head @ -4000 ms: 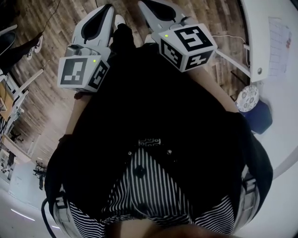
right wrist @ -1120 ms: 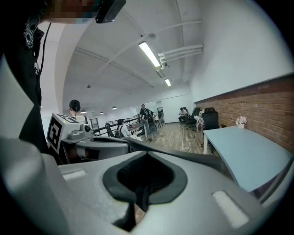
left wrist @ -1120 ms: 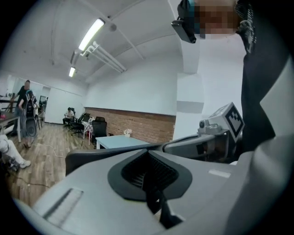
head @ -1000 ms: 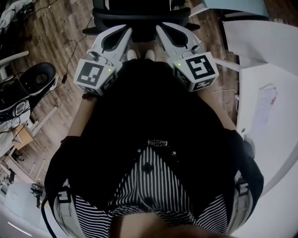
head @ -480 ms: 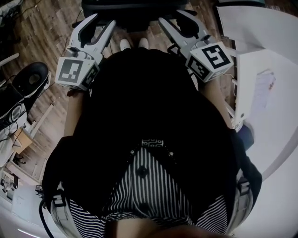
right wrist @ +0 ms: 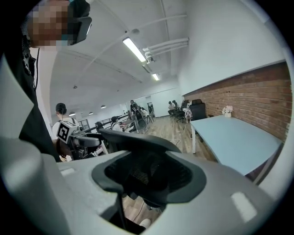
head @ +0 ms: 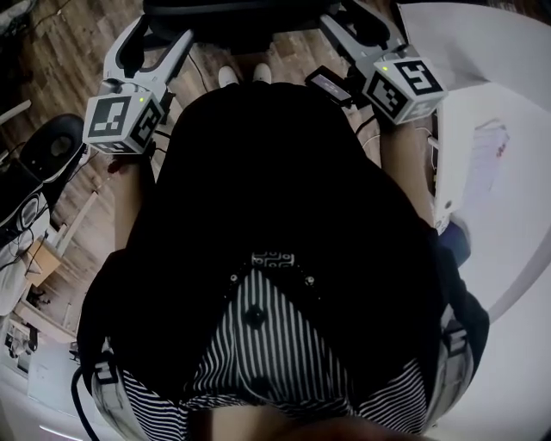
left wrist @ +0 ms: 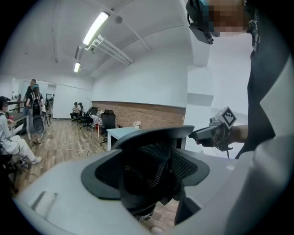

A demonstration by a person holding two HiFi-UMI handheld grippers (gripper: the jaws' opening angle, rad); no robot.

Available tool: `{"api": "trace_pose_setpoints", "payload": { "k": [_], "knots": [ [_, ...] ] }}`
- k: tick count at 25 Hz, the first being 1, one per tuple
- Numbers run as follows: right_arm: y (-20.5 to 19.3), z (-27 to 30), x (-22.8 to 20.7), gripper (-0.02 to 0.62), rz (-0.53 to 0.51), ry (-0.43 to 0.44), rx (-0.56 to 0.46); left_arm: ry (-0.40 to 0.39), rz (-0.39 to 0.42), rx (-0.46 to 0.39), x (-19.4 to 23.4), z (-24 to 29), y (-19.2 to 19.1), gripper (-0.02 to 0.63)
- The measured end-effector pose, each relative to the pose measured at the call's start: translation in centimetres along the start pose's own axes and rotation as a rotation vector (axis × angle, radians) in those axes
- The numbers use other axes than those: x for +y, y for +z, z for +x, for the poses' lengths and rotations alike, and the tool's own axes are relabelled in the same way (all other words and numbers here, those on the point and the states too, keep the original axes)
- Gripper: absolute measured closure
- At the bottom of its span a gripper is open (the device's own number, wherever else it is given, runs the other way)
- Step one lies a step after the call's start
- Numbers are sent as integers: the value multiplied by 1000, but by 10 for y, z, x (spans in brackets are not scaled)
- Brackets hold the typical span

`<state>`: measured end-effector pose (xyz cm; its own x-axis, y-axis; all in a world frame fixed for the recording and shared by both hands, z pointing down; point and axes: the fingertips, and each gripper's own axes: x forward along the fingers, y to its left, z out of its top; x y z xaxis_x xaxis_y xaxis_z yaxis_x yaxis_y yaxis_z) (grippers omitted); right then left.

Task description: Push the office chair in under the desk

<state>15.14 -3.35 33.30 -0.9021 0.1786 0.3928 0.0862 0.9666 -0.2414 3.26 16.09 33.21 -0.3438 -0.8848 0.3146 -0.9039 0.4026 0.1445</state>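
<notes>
The black office chair (head: 232,15) stands right in front of me at the top edge of the head view, and only the top of its back shows. My left gripper (head: 155,36) is at its left end and my right gripper (head: 357,21) at its right end. Both sets of jaws are opening. In the left gripper view the chair's mesh back (left wrist: 154,160) fills the gap between the jaws, with no pad visibly pressing on it. The right gripper view shows that mesh back (right wrist: 147,172) in its gap too. The white desk (head: 508,112) lies to the right.
Another black chair (head: 52,151) stands on the wooden floor at the left. A light blue table (right wrist: 234,137) runs along a brick wall. People (left wrist: 11,137) sit and stand farther down the room. My own black top and striped skirt fill the head view's middle.
Both grippers have moved forward and apart, out to the two ends of the chair's back. Their jaws, shut a second ago, now stand spread.
</notes>
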Motion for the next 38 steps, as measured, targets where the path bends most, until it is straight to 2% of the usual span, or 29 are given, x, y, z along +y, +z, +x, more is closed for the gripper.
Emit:
{"api": "trace_pose_setpoints", "payload": {
  "k": [3,9,14,19,24,32,38],
  "knots": [
    [-5,6,0,370,-11,-7,20,-36,37,-12,5,3,-4,256],
    [-15,15,-11,342,-14,-14,65,-51,42,29,10,9,-14,235],
    [-14,22,-24,337,0,-39,78,-15,94,114,17,19,-25,202],
    [-19,35,-21,319,-9,-32,107,-4,73,99,35,19,-28,199],
    [-24,43,-19,304,-15,-24,126,-3,73,123,44,21,-37,189],
    [-30,49,-23,282,-28,-8,142,-7,101,133,47,25,-39,181],
    [-35,60,-32,281,-34,-21,160,21,114,163,65,29,-49,181]
  ]
}}
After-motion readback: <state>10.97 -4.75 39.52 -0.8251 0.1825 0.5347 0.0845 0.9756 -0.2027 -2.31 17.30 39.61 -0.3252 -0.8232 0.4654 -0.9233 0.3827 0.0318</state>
